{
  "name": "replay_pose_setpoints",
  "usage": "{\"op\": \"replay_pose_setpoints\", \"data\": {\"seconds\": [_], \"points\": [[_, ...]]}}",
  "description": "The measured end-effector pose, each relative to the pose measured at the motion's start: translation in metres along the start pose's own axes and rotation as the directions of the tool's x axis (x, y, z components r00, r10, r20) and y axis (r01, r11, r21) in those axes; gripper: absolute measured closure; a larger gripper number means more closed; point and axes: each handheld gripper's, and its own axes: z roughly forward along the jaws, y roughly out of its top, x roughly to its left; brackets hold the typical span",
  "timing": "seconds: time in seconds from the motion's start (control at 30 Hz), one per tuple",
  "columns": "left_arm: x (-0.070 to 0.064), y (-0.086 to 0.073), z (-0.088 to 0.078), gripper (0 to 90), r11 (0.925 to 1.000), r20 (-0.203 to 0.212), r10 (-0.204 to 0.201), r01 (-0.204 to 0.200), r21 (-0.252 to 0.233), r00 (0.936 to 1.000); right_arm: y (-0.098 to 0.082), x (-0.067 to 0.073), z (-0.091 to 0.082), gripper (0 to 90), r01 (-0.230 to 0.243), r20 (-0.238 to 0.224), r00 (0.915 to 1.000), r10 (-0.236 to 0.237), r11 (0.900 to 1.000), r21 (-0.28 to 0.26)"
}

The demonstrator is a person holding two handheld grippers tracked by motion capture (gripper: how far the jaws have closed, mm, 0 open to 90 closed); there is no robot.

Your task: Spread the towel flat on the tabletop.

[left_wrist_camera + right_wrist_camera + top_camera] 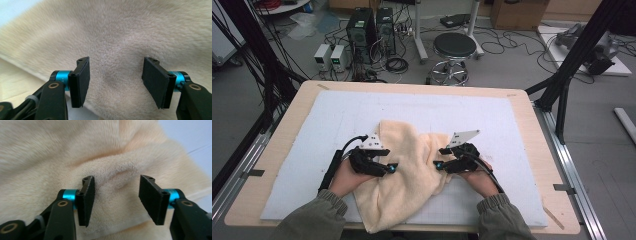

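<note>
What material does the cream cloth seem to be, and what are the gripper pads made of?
The cream cloth looks like soft fleece or terry: short fuzzy pile, matte, with loose folds. The pads of the left gripper look like black foam or rubber, matte and slightly grainy; which one, I cannot tell.

No writing, label, brand, number or sign can be read anywhere in these pictures. The two small boxes (331,56) on the floor beyond the table's far left corner have lit panels, but these are too small to make out, and the dark computer towers (371,27) beside them bear no marking that can be read.
</note>
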Motion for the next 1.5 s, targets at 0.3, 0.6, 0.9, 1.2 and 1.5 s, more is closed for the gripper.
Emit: {"op": "replay_pose_setpoints", "data": {"seconds": [0.3, 0.6, 0.9, 1.2, 1.5], "points": [[-0.01, -0.002, 0.003, 78.9, 0.9975, -0.003, 0.055, -0.055, 0.045, 0.9985, 0.0, 0.004, 0.003, 75.4, 0.018, -0.041, 0.999, -0.016, 0.999, 0.029], [-0.021, -0.013, -0.06, 80.9, 0.9961, -0.053, 0.073, -0.075, -0.047, 0.9959, 0.003, 0.029, -0.053, 81.3, 0.075, -0.004, 0.9972, -0.075, 0.996, -0.044], [-0.053, -0.057, -0.107, 81.0, 0.9965, -0.039, 0.05, -0.053, -0.065, 0.998, -0.027, 0.071, -0.072, 82.0, 0.103, -0.045, 0.9937, -0.103, 0.995, -0.007], [-0.066, -0.079, -0.123, 73.9, 0.9985, 0.032, 0.043, -0.042, -0.035, 0.9986, -0.036, 0.102, -0.073, 78.0, 0.129, -0.116, 0.9848, -0.129, 0.992, -0.004], [-0.034, -0.043, -0.128, 51.9, 0.9865, -0.038, 0.029, -0.035, -0.16, 0.9988, 0.0, 0.061, -0.087, 53.2, 0.102, -0.001, 0.9946, -0.103, 0.986, -0.13]]}}
